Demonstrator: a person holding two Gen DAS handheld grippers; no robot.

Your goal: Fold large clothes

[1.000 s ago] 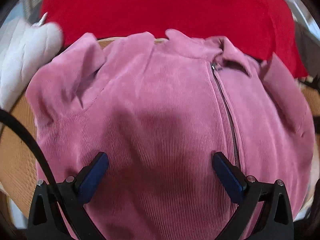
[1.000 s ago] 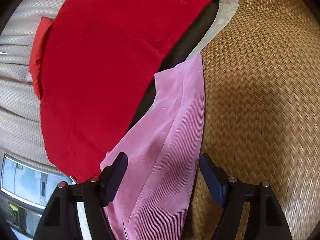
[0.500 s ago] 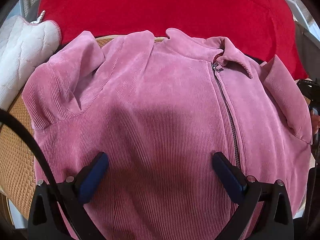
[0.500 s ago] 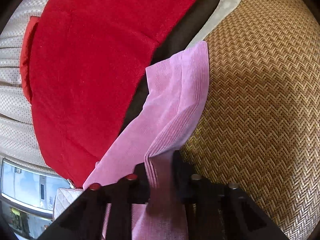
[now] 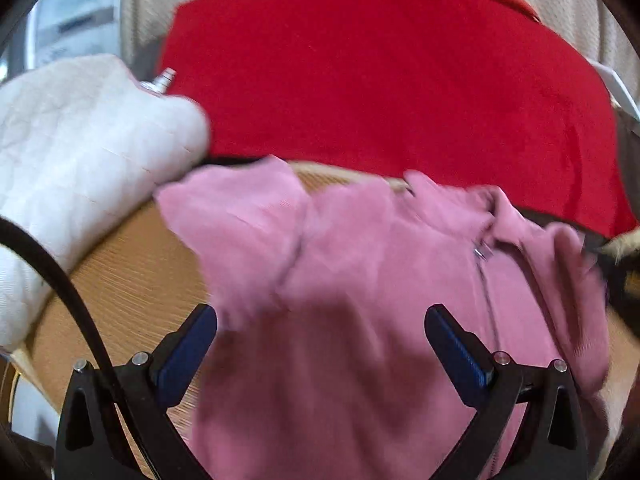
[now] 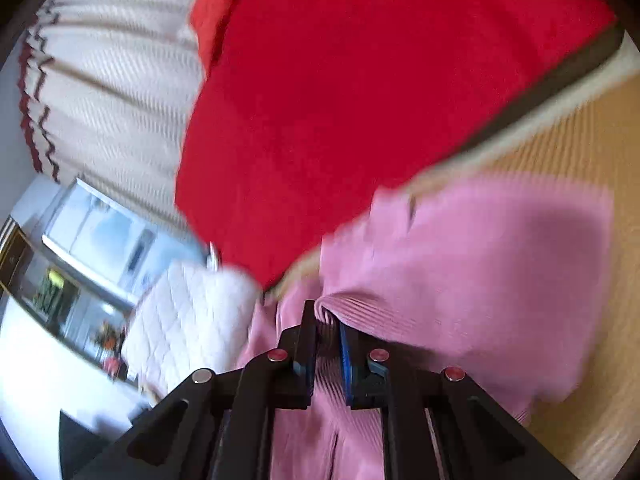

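Right gripper [image 6: 325,344] is clenching a bunched fold of the pink ribbed corduroy zip jacket [image 5: 360,320]; in the right wrist view both black fingers [image 6: 304,344] are pinching the ribbed fabric, which is rising between them and curling over the tips. Jaws are nearly together with only the cloth thickness between.

Left gripper [image 5: 320,344] is released: its blue-padded fingers [image 5: 188,356] are standing wide apart above the jacket's near body, nothing pinched between them. A black cable [image 5: 60,280] is curving across the left of that view.

The jacket is lying on the tan woven rattan-pattern surface [image 5: 132,280], collar toward the far side, metal zip pull [image 5: 482,250] just below the collar, zip running down toward the near right. One sleeve is folded across the far left of the body. The right edge of the jacket is lifted and smeared by motion blur, so I can't tell exactly how that side is lying.

Beyond the jacket, a large red fleece cloth [image 5: 380,80] is spreading across the far side, its near edge just beside the collar. A white quilted padded item [image 5: 80,152] is sitting at the far left, touching the jacket's folded sleeve. Behind both, a beige striped curtain [image 6: 120,92] is hanging.
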